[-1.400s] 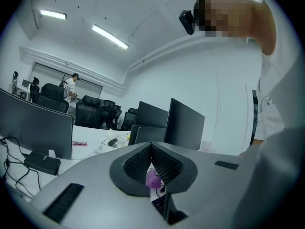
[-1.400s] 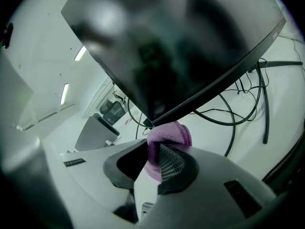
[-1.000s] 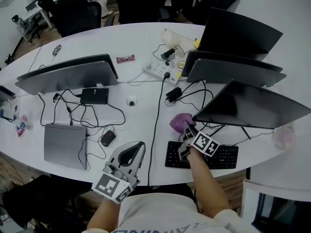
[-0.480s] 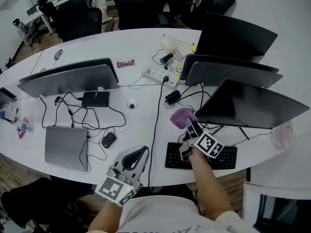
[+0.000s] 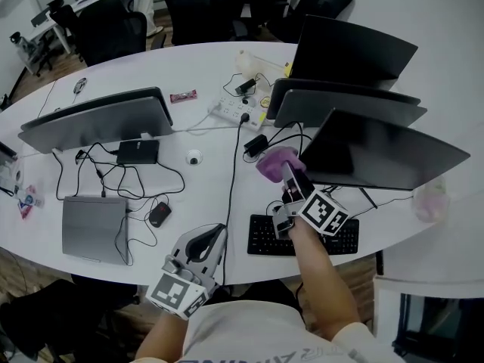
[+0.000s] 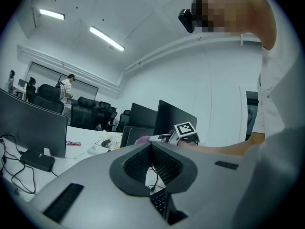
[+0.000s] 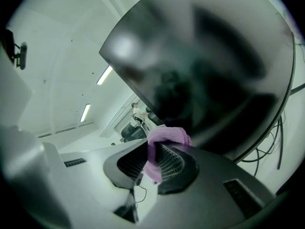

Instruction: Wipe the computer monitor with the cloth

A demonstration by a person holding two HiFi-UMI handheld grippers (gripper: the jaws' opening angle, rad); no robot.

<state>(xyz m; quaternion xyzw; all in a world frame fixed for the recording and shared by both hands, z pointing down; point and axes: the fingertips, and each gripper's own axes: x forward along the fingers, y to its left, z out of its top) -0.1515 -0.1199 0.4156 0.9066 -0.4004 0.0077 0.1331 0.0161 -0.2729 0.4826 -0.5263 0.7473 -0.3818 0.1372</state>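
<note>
Two tools: right tool [image 5: 287, 174] pinches cloth [image 5: 272, 162] beside monitor [image 5: 386, 153], near keyboard [image 5: 262, 240]; left tool [image 5: 218, 230] closed, empty.

The bunched purple cloth [image 5: 274, 162] (pinched by the right gripper [image 5: 287, 174]) is just beside the dark, tilted monitor [image 5: 382, 156].

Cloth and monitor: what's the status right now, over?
Right gripper shut on purple cloth, at monitor's lower left corner; contact unclear. Left gripper shut, empty, at desk edge. Nothing between cloth and screen.
</note>
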